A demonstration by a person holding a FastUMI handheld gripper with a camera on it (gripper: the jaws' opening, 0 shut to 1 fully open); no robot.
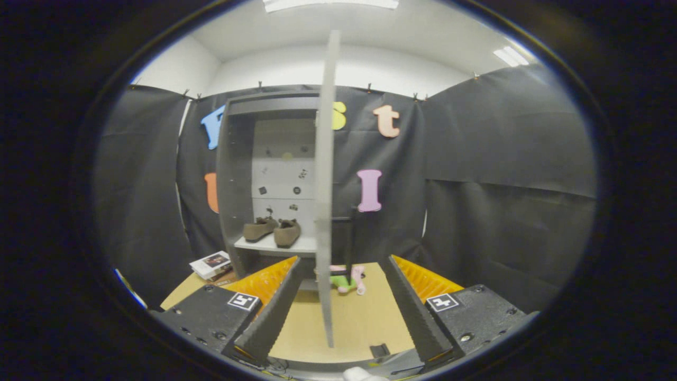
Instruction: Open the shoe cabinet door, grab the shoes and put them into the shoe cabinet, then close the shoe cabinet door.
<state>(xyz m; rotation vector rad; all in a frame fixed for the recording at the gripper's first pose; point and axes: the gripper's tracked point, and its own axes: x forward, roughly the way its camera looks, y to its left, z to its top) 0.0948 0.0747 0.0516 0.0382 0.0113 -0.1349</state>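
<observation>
The grey shoe cabinet stands open beyond the fingers on the wooden tabletop. Its door is swung out toward me and seen edge-on, with its free edge reaching in between the two fingers. Two brown shoes sit side by side on the cabinet's lower shelf. My gripper is open, its fingers spread wide on either side of the door's edge without pressing on it.
A small book or box lies on the table left of the cabinet. A pink and green toy lies on the table just right of the door, in front of a dark stand. Black cloth walls enclose the booth.
</observation>
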